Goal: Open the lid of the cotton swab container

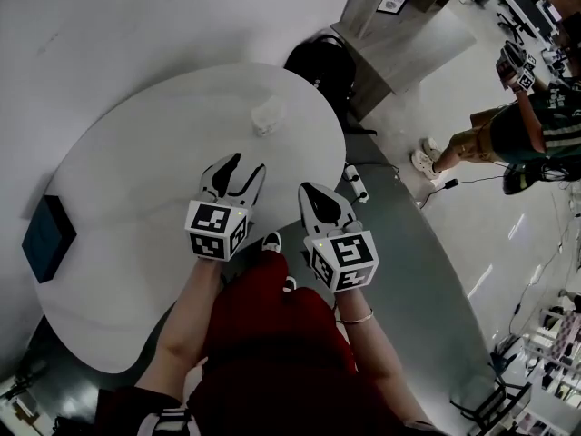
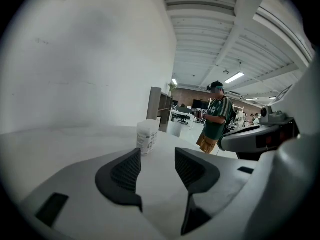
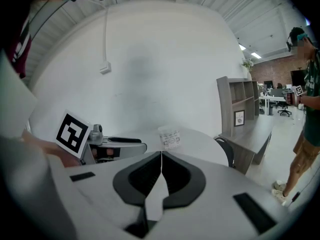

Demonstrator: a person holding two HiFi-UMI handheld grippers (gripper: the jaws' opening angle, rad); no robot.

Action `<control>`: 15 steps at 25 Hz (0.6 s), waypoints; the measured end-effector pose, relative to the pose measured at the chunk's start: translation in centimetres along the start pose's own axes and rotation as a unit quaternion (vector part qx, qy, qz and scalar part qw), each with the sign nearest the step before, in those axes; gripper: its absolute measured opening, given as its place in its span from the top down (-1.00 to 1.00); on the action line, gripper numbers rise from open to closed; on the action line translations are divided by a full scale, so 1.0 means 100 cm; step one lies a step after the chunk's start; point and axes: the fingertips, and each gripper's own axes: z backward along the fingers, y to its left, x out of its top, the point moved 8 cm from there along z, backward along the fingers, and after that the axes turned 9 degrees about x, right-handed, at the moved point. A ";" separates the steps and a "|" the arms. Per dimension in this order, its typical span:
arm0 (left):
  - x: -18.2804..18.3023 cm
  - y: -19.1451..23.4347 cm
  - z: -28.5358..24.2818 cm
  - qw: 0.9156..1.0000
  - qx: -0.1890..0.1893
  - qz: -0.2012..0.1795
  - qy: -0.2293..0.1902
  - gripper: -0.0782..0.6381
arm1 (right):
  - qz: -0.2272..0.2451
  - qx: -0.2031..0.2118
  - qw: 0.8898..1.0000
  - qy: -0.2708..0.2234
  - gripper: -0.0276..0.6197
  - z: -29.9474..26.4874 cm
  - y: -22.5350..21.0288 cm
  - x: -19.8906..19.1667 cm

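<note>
White table [image 1: 136,171] bears swab container [image 1: 268,114] above grey floor [image 1: 436,262].

No word or number can be read anywhere. The cotton swab container [image 3: 169,136], standing toward the far edge of the bench [image 1: 136,153], bears a printed label [image 3: 170,140] whose lettering is too small to make out. The marker cube [image 1: 218,228] on the left tongs [image 1: 247,163] and the one on the right tongs [image 1: 307,189] show only black-and-white square patterns. A framed sign [image 3: 239,118] on the shelf unit [image 3: 235,91] is illegible too.
</note>
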 end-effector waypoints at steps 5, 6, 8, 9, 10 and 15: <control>-0.004 0.005 -0.022 1.000 -0.001 -0.007 0.013 0.21 | -0.006 0.000 1.000 0.009 0.86 -0.012 -0.011 -0.001; -0.005 0.006 -0.026 1.000 -0.001 -0.007 0.015 0.21 | -0.008 0.001 1.000 0.011 0.86 -0.014 -0.012 -0.001; -0.006 0.008 -0.034 1.000 -0.001 -0.002 0.017 0.19 | -0.011 0.002 1.000 0.016 0.86 -0.019 -0.016 -0.002; -0.006 0.009 -0.039 1.000 -0.001 0.001 0.018 0.18 | -0.013 0.002 1.000 0.018 0.86 -0.022 -0.018 -0.002; -0.005 0.010 -0.043 1.000 0.000 0.001 0.020 0.18 | -0.014 0.003 1.000 0.020 0.86 -0.025 -0.019 -0.002; -0.007 0.006 -0.052 0.999 0.009 -0.027 0.045 0.16 | -0.023 0.007 0.999 0.028 0.86 -0.038 -0.026 -0.004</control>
